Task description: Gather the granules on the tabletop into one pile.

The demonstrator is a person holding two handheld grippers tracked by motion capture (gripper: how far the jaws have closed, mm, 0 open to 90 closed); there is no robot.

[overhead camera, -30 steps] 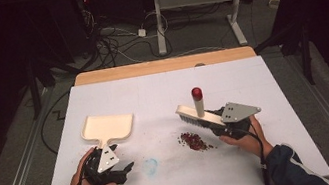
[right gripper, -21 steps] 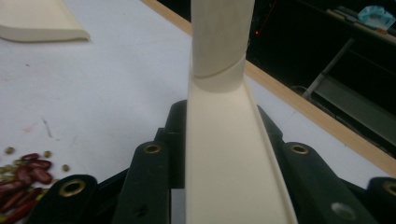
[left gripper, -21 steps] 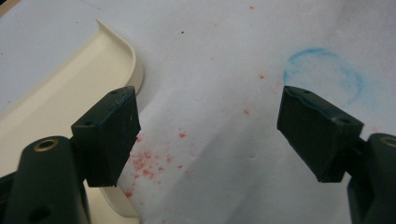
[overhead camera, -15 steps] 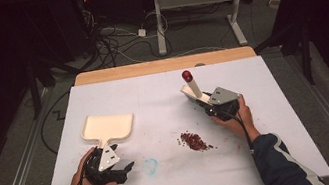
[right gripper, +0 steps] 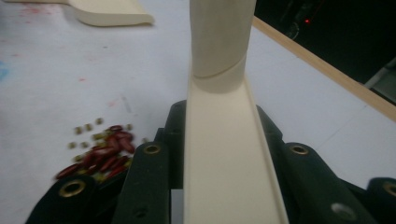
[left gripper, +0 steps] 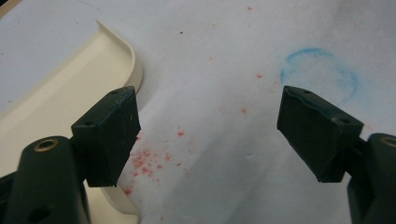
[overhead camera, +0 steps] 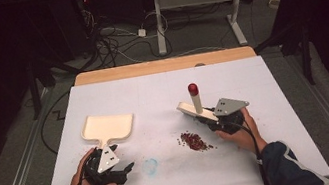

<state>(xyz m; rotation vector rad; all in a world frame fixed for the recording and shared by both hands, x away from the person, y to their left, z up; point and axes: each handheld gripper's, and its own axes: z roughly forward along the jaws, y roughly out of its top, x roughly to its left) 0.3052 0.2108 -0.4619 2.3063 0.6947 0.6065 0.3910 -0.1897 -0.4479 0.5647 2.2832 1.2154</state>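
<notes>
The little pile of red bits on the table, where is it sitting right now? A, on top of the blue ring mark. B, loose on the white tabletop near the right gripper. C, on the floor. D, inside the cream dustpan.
B: the pile of red bits lies loose on the white table beside the right gripper, apart from the dustpan and the blue ring.

The counter [overhead camera: 272,84] is white on top, with a light wooden strip along its far edge. The dustpan [overhead camera: 107,127] near the left edge is cream. The brush [overhead camera: 197,105] is cream too, with a red tip on its handle. The beans [overhead camera: 193,141] are dark red, with some pale yellowish ones. A faint blue ring mark [overhead camera: 150,166] and small pink spots [left gripper: 147,161] stain the white. Both hand-held grippers have black jaws and a grey plate.
</notes>
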